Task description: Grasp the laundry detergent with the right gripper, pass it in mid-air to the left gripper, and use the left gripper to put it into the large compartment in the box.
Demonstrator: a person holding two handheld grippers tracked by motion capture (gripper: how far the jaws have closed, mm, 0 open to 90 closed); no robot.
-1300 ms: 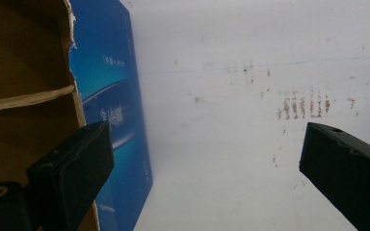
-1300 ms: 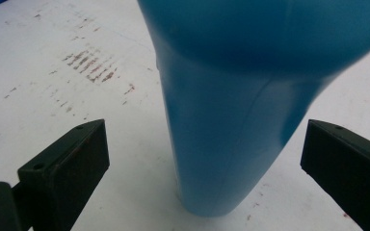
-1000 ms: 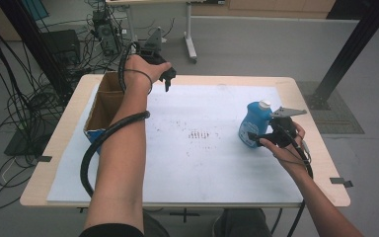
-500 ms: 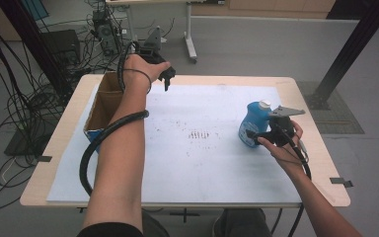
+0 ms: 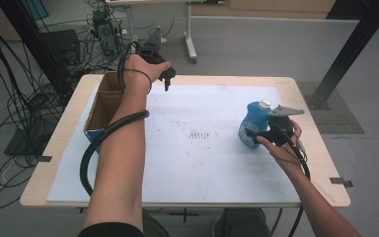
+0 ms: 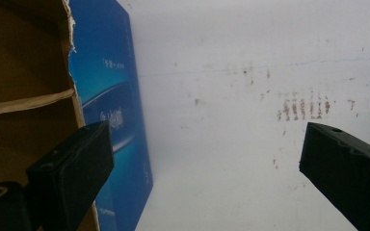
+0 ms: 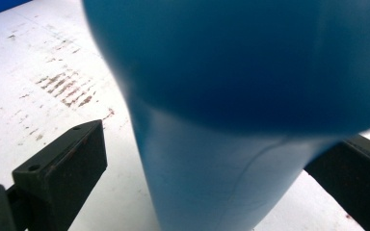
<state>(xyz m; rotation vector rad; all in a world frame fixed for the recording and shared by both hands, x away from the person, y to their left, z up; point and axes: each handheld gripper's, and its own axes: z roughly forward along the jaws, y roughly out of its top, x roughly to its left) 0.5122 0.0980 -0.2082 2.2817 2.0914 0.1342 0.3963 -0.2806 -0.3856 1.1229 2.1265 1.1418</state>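
Now closing in on the bottle (image 5: 252, 124): right gripper (image 5: 250, 134) set around its lower body, jaws spread to either side and, seen through the right gripper view, not yet pressing the blue wall (image 7: 231, 144). Looks like the grasp step, barely begun. Next calls for squeezing shut low on the body, then lifting straight up so nothing tips. Standing upright at the right of the white sheet (image 5: 202, 163), well apart from the box (image 5: 98, 111). Smooth, rounded blue plastic, pale cap on top; likely slippery. Left gripper (image 5: 167, 79) held open and empty above the sheet's far edge, beside the cardboard box with its torn brown rim and glossy blue side (image 6: 108, 96). Sheet matte, flecked with rusty marks (image 5: 197, 134).
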